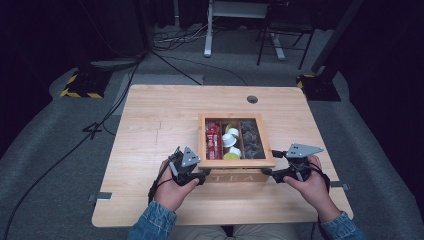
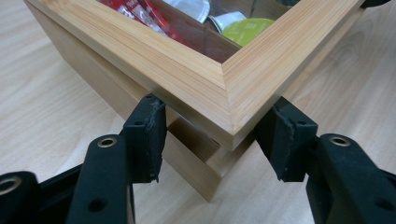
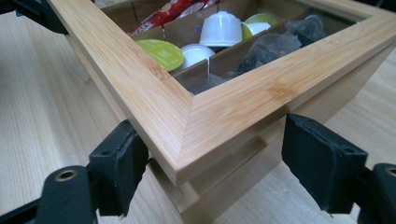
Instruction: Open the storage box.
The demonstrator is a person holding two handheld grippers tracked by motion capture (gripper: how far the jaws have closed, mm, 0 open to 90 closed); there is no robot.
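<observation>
A wooden tea box (image 1: 236, 162) with a glass-window lid sits at the middle of the table, "TEA" on its front face. Under the glass lie red sachets (image 1: 213, 140), white and green capsules (image 1: 231, 142) and dark tea bags (image 1: 251, 140). My left gripper (image 1: 204, 172) is at the front left corner of the box; its jaws stand open on either side of the lid corner (image 2: 229, 93). My right gripper (image 1: 267, 172) is at the front right corner, its jaws open around that lid corner (image 3: 196, 126), with the right pad (image 3: 317, 158) clear of the wood. A narrow gap shows between lid and base.
The light wooden table (image 1: 150, 130) has a round cable hole (image 1: 252, 99) at the back. Behind it on the grey floor run cables (image 1: 170, 60), with stand bases striped yellow and black (image 1: 80, 85) and desk legs (image 1: 207, 35).
</observation>
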